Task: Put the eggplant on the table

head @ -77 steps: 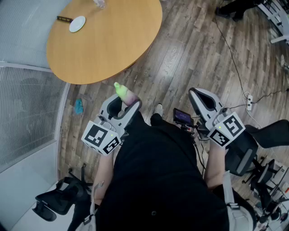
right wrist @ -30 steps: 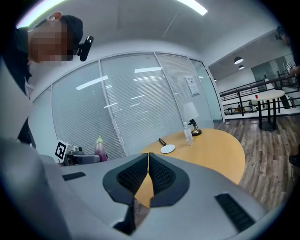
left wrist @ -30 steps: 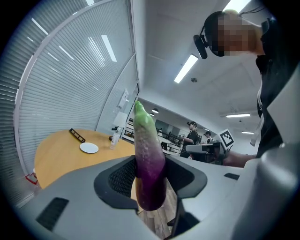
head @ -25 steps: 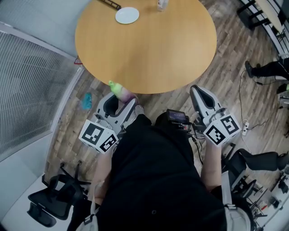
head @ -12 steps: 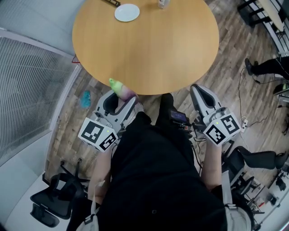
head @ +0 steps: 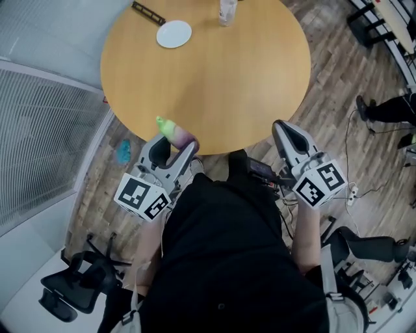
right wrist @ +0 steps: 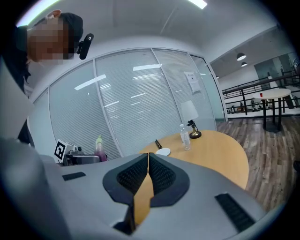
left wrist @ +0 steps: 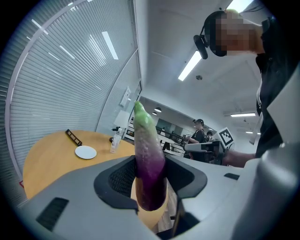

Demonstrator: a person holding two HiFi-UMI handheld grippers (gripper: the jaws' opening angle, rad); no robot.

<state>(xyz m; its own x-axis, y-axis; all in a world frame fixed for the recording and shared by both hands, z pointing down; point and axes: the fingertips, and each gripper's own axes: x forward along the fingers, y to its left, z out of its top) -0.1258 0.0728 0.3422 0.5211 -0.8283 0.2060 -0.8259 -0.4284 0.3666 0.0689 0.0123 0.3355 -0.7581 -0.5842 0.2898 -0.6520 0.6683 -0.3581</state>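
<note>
Sensibly pinched the probably light, slick eggplant (left wrist: 150, 157) by its purple middle in left gripper (head: 175, 148), near table (head: 221, 78) edge; right gripper (right wrist: 147, 171) closed, empty.

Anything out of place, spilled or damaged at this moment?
Only one thing: a small blue object lies on the floor beside the round table; what it is I cannot tell. The plate and bottle on the table look orderly.
</note>
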